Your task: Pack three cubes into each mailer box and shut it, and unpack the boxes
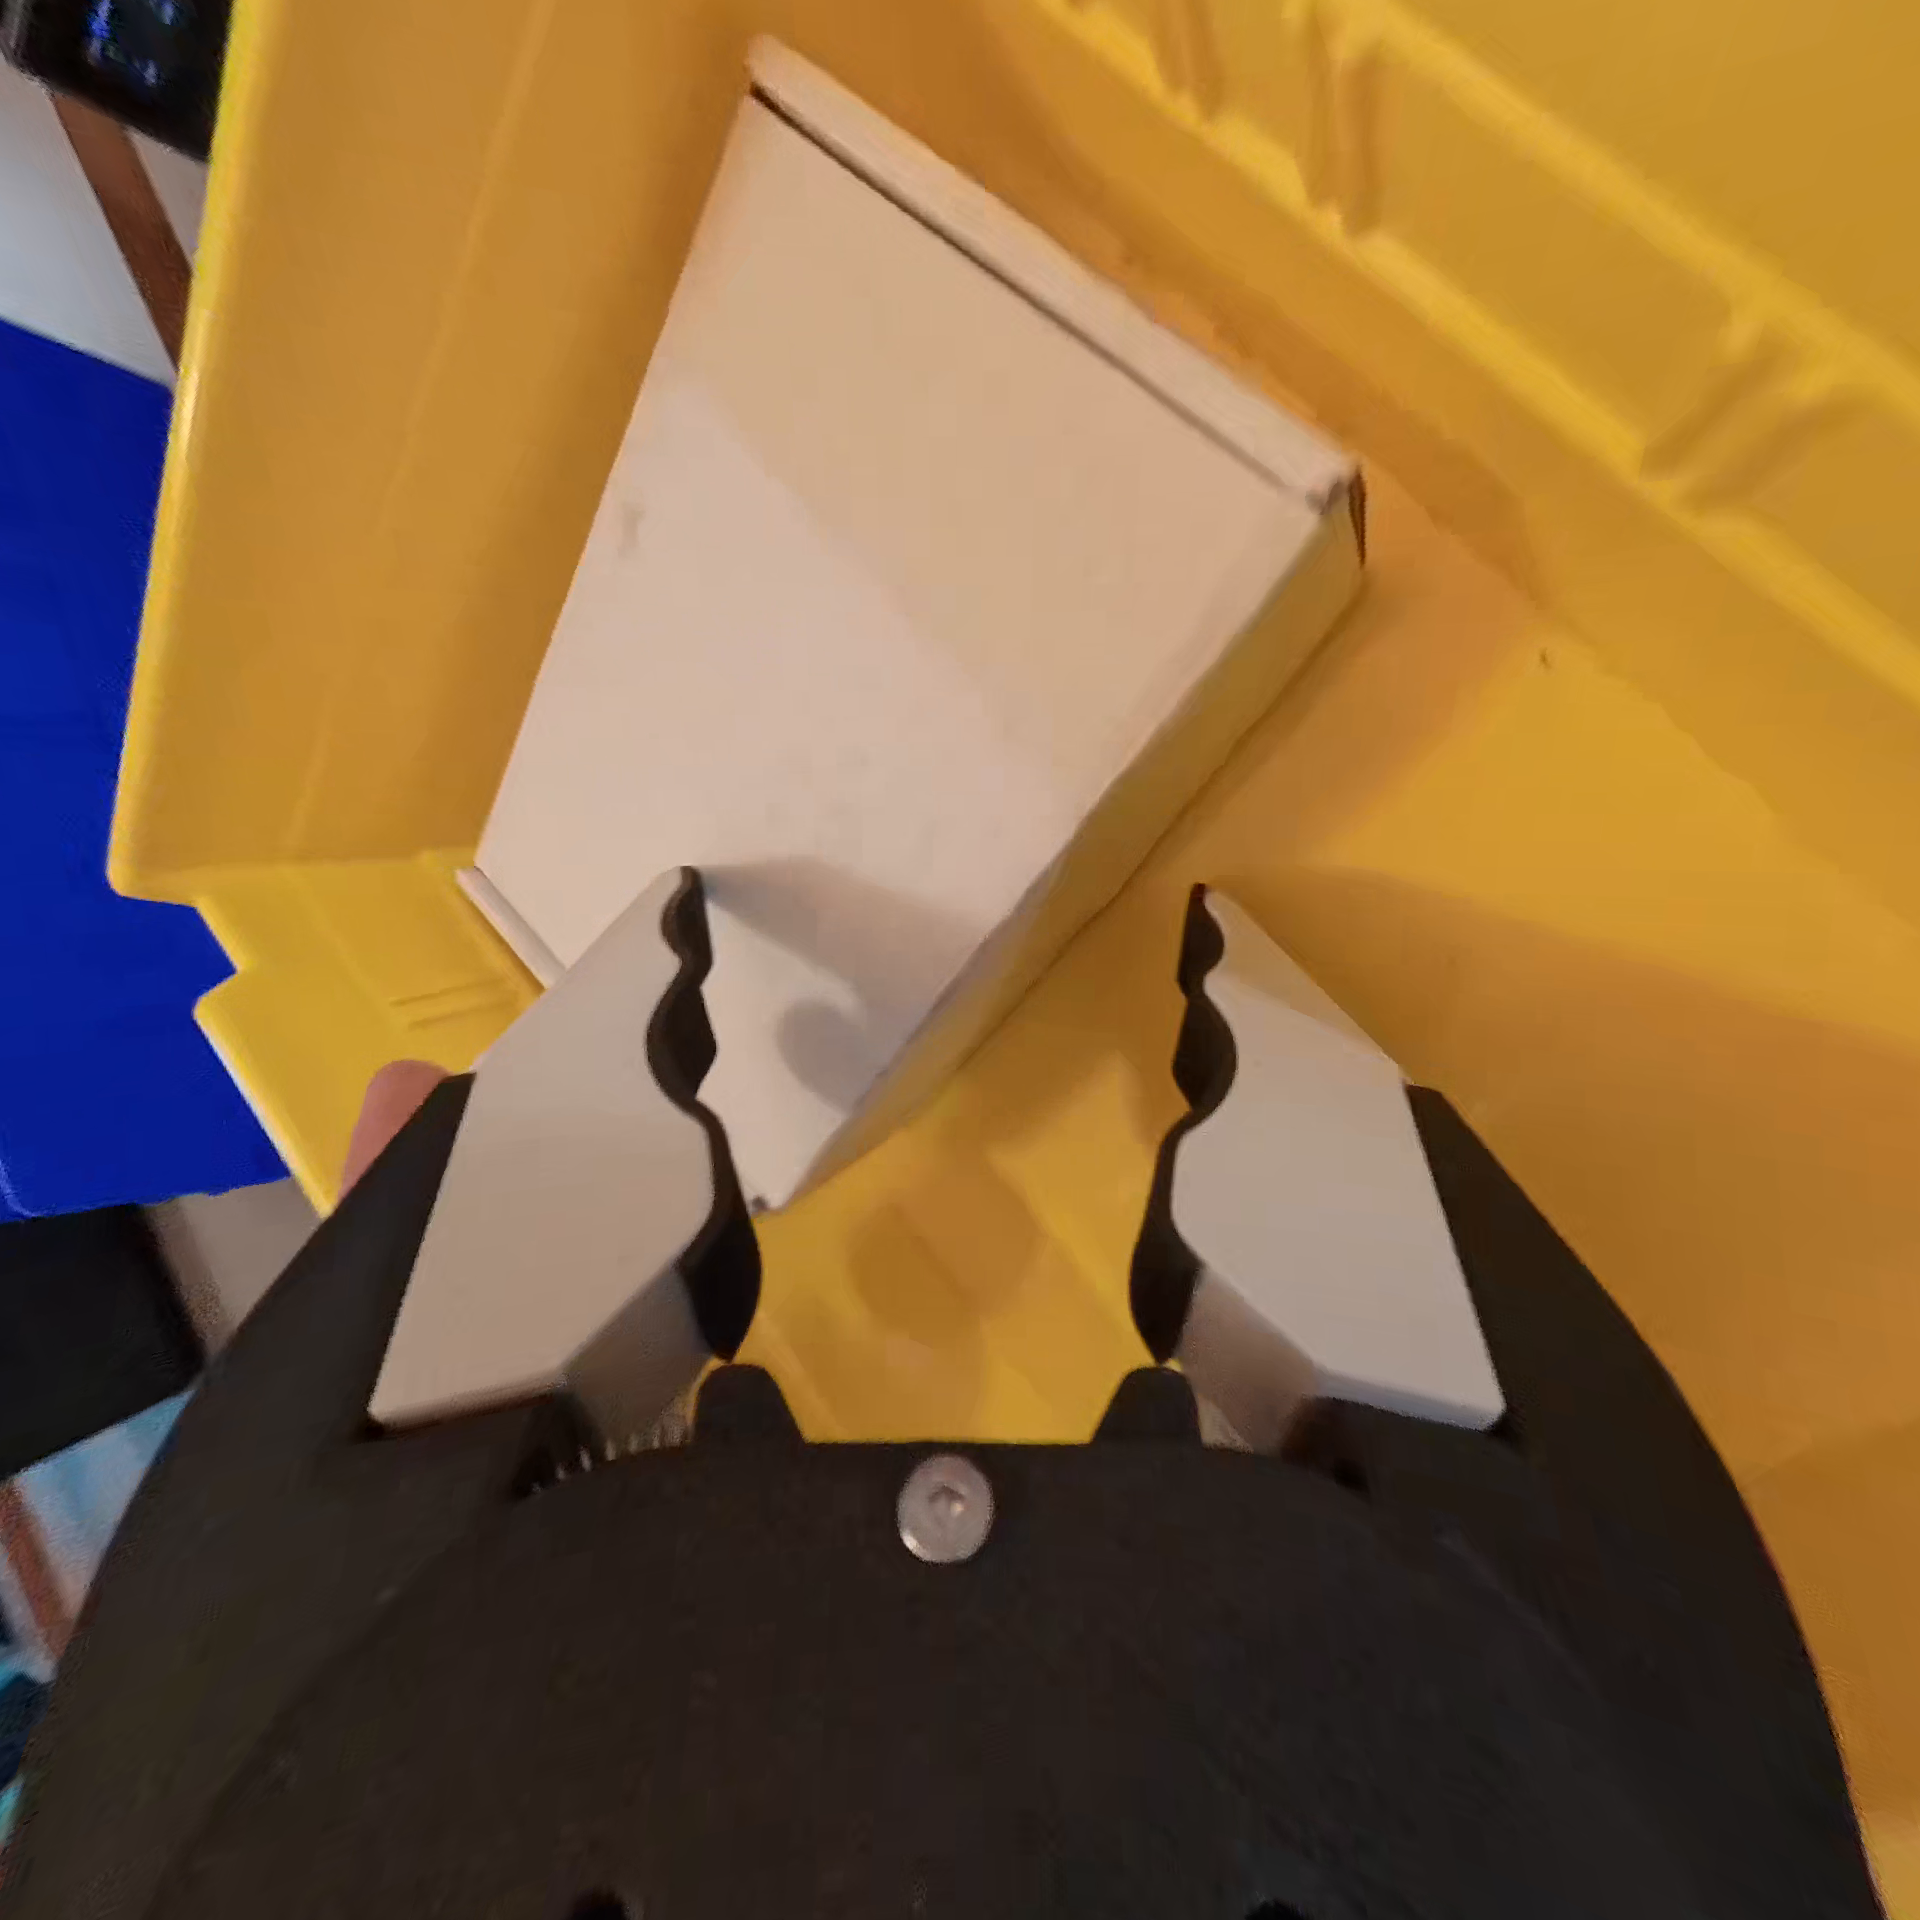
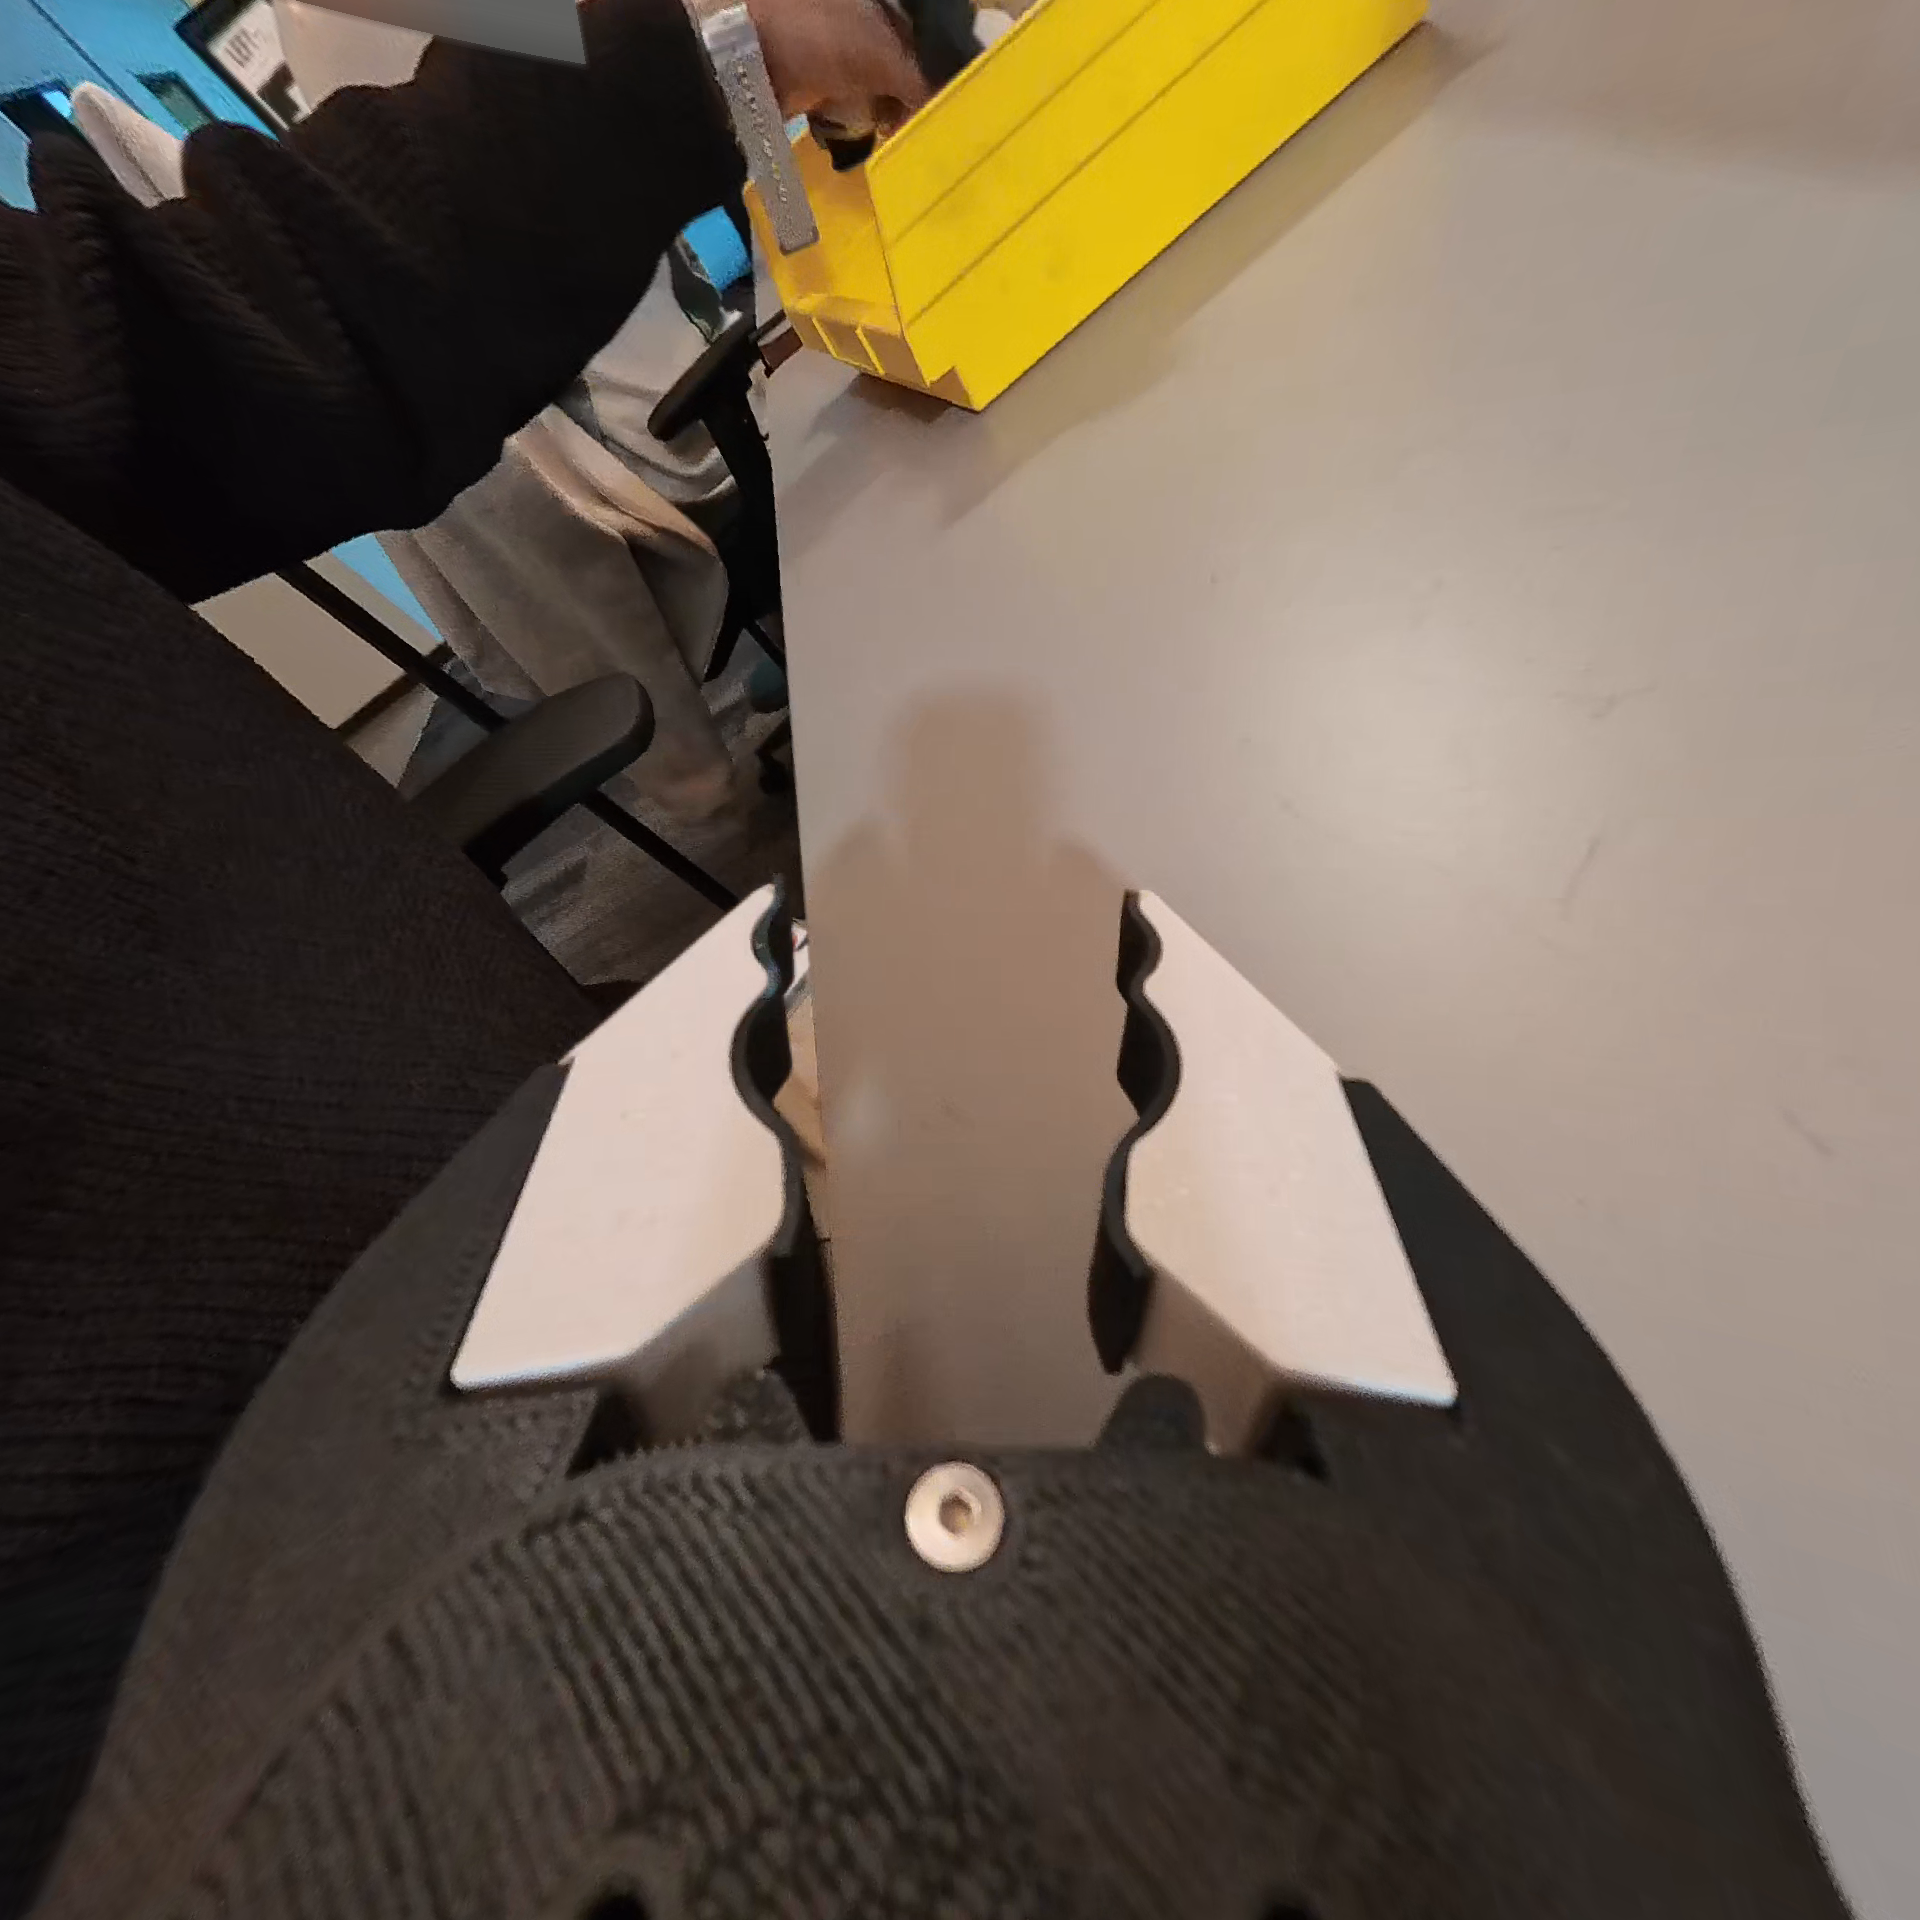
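My left gripper (image 1: 940, 883) is inside the yellow bin (image 1: 1558, 831), jaws spread around a corner of a white mailer box (image 1: 883, 582).

The box is shut and lies tilted on the bin floor, its far end leaning against a side wall; its near corner sits between my 2 left fingers, touching or almost touching the left finger (image 1: 561, 1122) (I cannot tell which), while the other finger stands apart from it, so nothing is gripped. My right gripper (image 2: 951, 904) hangs over the near edge of the grey table (image 2: 1455, 727), jaws parted with only tabletop between them. From the right wrist view the bin (image 2: 1039, 208) stands well away at the far end of the table, and a black-sleeved arm (image 2: 312, 291) reaches to it. I see no cubes in either view.
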Motion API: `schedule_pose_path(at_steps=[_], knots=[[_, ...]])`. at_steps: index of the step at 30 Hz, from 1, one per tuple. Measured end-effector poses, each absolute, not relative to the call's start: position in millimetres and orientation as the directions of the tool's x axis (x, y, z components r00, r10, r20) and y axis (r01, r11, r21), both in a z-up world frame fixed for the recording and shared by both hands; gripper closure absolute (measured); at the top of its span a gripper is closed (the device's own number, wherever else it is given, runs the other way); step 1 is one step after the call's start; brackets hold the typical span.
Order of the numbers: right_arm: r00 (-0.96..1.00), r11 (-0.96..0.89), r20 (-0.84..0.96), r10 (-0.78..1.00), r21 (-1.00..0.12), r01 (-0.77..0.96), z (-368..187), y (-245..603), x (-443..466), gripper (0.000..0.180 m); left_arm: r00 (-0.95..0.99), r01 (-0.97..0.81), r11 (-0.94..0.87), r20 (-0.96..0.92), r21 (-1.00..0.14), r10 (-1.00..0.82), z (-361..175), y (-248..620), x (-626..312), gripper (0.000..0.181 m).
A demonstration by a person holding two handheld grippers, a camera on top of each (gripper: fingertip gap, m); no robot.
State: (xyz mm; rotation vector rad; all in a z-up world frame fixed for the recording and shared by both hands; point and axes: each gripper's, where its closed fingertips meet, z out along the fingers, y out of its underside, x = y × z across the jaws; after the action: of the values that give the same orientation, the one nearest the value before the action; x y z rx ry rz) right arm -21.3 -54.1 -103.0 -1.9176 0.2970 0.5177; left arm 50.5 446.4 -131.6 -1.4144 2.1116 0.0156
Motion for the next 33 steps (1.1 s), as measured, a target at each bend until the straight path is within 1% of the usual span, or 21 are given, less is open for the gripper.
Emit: schedule_pose_path(at_steps=[2,4,5,6,7,9,10,12,13,15,18,22,24,27,29,33], knots=[[0.87,-0.395,-0.492,0.031,-0.805,-0.442,-105.4,-54.7,-19.7,0.117,-0.303,-0.842,0.452,-0.435,-0.294,-0.848,-126.4,438.3,41.8,0.102],[0.865,-0.394,-0.501,0.034,-0.802,-0.449,-106.2,-55.0,-18.4,0.117,-0.319,-0.847,0.427,-0.34,-0.317,-0.885,-117.6,425.8,36.1,0.114],[0.863,-0.392,-0.504,0.035,-0.801,-0.452,-106.2,-55.0,-17.7,0.117,-0.317,-0.843,0.421,-0.324,-0.334,-0.891,-111.8,423.0,37.0,0.108],[0.862,-0.39,-0.505,0.036,-0.801,-0.453,-106.0,-55.1,-17.1,0.118,-0.309,-0.834,0.432,-0.358,-0.342,-0.881,-105.0,426.2,40.5,0.091],[0.862,-0.389,-0.506,0.036,-0.801,-0.454,-105.9,-55.2,-16.5,0.118,-0.315,-0.824,0.46,-0.408,-0.33,-0.857,-99.5,431.5,43.7,0.083],[0.861,-0.386,-0.508,0.037,-0.802,-0.457,-105.4,-55.4,-15.5,0.118,-0.334,-0.811,0.508,-0.481,-0.292,-0.81,-94.0,440.5,51.7,0.083],[0.86,-0.384,-0.509,0.036,-0.802,-0.458,-105.3,-55.5,-15.3,0.118,-0.358,-0.81,0.517,-0.465,-0.276,-0.809,-96.2,439.7,55.0,0.083],[0.858,-0.382,-0.512,0.035,-0.801,-0.462,-105.3,-55.6,-14.7,0.118,-0.407,-0.807,0.531,-0.408,-0.258,-0.817,-102.5,437.1,64.1,0.071],[0.858,-0.381,-0.512,0.033,-0.8,-0.463,-105.3,-55.6,-14.4,0.119,-0.433,-0.803,0.541,-0.378,-0.25,-0.818,-105.6,436.3,69.0,0.068],[0.857,-0.378,-0.515,0.029,-0.799,-0.468,-105.4,-55.8,-13.5,0.119,-0.476,-0.797,0.557,-0.326,-0.233,-0.817,-111.6,436.4,78.7,0.068],[0.852,-0.367,-0.523,0.02,-0.797,-0.48,-104.7,-56.5,-11.4,0.119,-0.529,-0.801,0.574,-0.245,-0.174,-0.812,-122.7,437.6,83.4,0.055],[0.828,-0.352,-0.56,0.016,-0.778,-0.52,-104.0,-57.2,-7.1,0.121,-0.556,-0.817,0.573,-0.174,-0.062,-0.813,-140.7,443.0,74.7,0.05],[0.808,-0.345,-0.589,0.02,-0.762,-0.548,-103.8,-57.6,-4.7,0.121,-0.572,-0.81,0.586,-0.177,-0.029,-0.801,-148.7,446.1,72.8,0.042],[0.782,-0.333,-0.623,0.03,-0.744,-0.579,-102.4,-58.2,-2.3,0.122,-0.577,-0.804,0.592,-0.167,-0.051,-0.799,-148.0,446.0,74.3,0.044],[0.773,-0.328,-0.633,0.037,-0.739,-0.589,-101.5,-58.7,-1.8,0.122,-0.578,-0.805,0.592,-0.169,-0.038,-0.798,-144.8,448.7,70.4,0.046],[0.774,-0.328,-0.631,0.055,-0.743,-0.583,-99.8,-59.1,-4.0,0.121,-0.533,-0.822,0.56,-0.214,-0.099,-0.819,-114.5,456.7,66.8,0.047]])
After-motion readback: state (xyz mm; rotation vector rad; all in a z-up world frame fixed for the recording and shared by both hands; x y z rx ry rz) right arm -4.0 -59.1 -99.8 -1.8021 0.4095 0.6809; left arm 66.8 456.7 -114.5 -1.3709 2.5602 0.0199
